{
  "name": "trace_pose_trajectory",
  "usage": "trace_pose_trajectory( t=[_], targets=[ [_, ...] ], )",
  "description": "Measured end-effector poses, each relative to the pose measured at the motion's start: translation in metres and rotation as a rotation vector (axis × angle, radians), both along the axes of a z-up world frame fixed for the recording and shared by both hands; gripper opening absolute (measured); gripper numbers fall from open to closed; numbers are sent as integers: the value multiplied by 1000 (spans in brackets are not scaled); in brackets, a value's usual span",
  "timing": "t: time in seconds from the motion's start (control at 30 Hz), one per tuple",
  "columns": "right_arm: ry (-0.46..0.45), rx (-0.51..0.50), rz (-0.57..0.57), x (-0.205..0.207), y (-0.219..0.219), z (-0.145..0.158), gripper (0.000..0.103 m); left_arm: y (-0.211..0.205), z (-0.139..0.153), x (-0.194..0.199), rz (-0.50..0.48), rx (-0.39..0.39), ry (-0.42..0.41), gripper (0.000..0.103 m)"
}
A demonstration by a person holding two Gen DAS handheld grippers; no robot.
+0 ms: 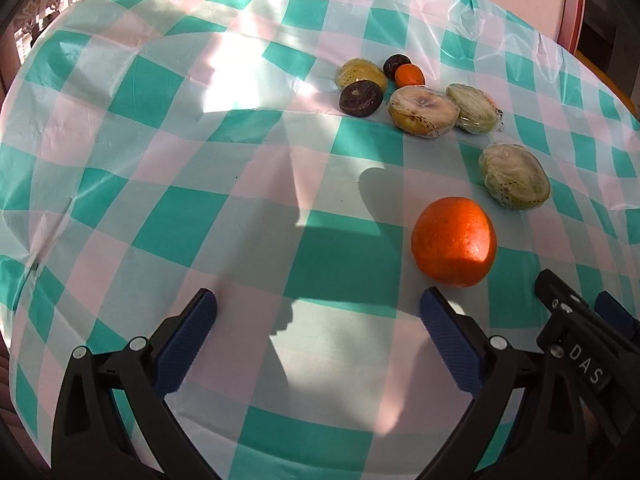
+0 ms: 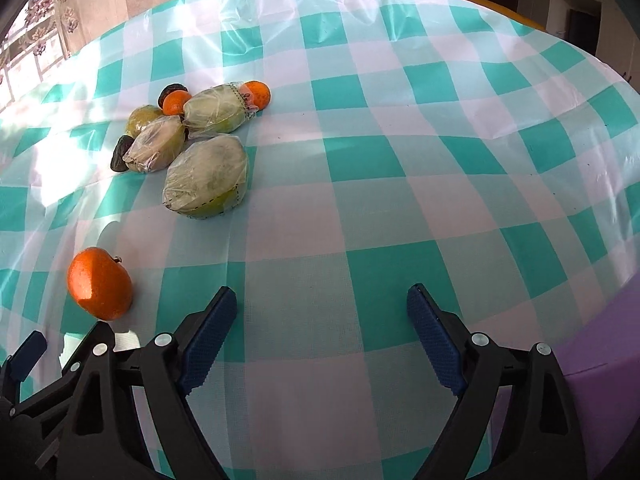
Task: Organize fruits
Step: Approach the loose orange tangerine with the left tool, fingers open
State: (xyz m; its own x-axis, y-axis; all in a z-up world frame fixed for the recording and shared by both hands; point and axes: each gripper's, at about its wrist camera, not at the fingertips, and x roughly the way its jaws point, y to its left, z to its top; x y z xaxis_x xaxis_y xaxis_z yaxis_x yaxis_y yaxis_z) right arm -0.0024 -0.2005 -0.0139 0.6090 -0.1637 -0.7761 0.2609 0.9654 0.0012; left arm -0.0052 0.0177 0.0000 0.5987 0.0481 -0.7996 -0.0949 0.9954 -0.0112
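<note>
1. Fruit to move next, by my judgement, is the large orange [image 1: 454,241], lying alone on the checked tablecloth [image 1: 168,216], apart from the cluster of wrapped fruit [image 1: 423,110] in the upper right of the left wrist view.
2. Left gripper [image 1: 318,334] has its jaws released and spread wide, holding nothing; the orange lies just ahead of the right-hand fingertip [image 1: 434,300], right of the gap's centre.
3. Right gripper [image 2: 322,330] is likewise released and empty; in its view the same orange [image 2: 100,284] sits at lower left, outside the left-hand fingertip [image 2: 224,300].
4. The left gripper looks the nearer and better aligned; a short shift toward frame right would likely bring the orange between its jaws.
5. The orange is nearly round, so no long axis dictates the approach; its stem end [image 2: 118,259] points toward the cluster.
6. A wrapped green fruit [image 1: 516,176] lies near the orange, on its upper right.
</note>
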Motion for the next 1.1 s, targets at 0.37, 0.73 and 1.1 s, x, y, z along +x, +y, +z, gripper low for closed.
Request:
trace_pose_trajectory(
  t=[0.37, 0.73, 1.1],
  targets=[
    [-2, 14, 32, -3, -1, 2, 87, 9, 0, 1, 15, -1, -1, 102],
    [-4, 15, 33, -4, -2, 2, 87, 10, 0, 0, 14, 1, 0, 102],
    [-4, 14, 33, -4, -2, 2, 87, 11, 0, 0, 13, 2, 1, 102]
  ],
)
